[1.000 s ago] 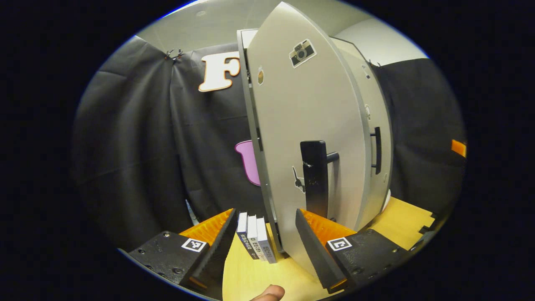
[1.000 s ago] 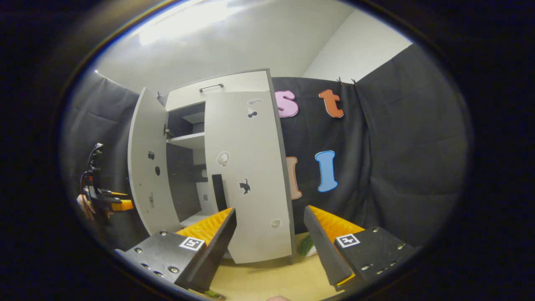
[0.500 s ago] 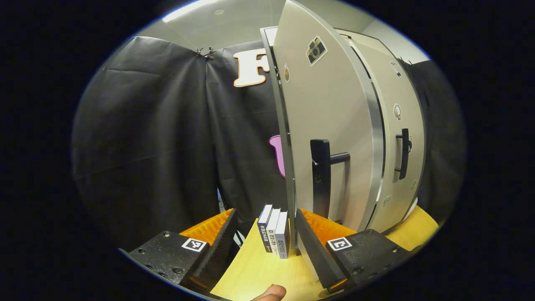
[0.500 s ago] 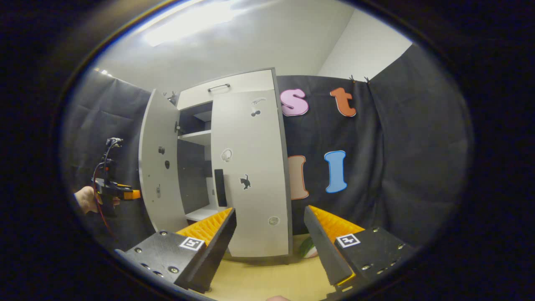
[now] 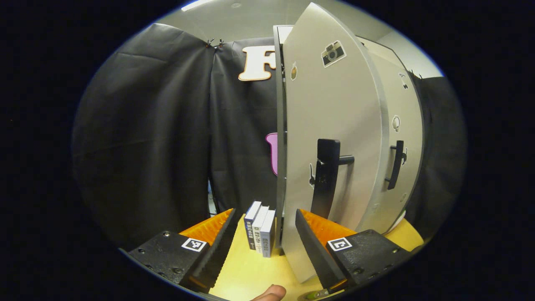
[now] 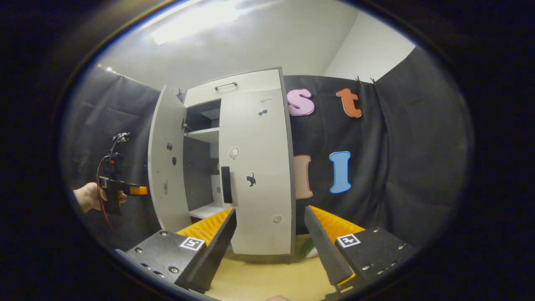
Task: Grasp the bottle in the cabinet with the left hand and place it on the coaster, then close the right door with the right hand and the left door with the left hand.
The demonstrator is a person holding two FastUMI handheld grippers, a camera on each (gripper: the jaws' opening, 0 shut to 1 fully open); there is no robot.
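Close beside the cabinet [image 6: 234, 163], three small books [image 5: 261, 228] stand upright in a row on the wooden table [image 5: 250, 271], just left of the cabinet's base and seen between the left gripper [image 5: 264, 242] fingers, which are spread wide with nothing in them. A fingertip [image 5: 269, 294] of the holding hand shows at the bottom edge of the left gripper view. The left door [image 5: 330, 138] stands partly open, its pale grey face turned toward that gripper, carrying a camera sticker [image 5: 332, 53] near the top and a tall black handle [image 5: 327, 177]; its lower edge lies just beside the gripper's right finger, though whether they touch cannot be told. The right door [image 6: 259, 171] is shut flat against the cabinet front, with its own black handle [image 6: 226, 184] and small stickers. In the right gripper view the left gripper [image 6: 125, 190] and its hand [image 6: 90, 197] hover just outside the open door, and a shelf [image 6: 203, 134] shows in the gap. The right gripper [image 6: 270, 242] is open and empty, well back from the cabinet. A green and white object [image 6: 308, 250] peeks out on the table at the cabinet's right corner; whether it is the bottle cannot be told.
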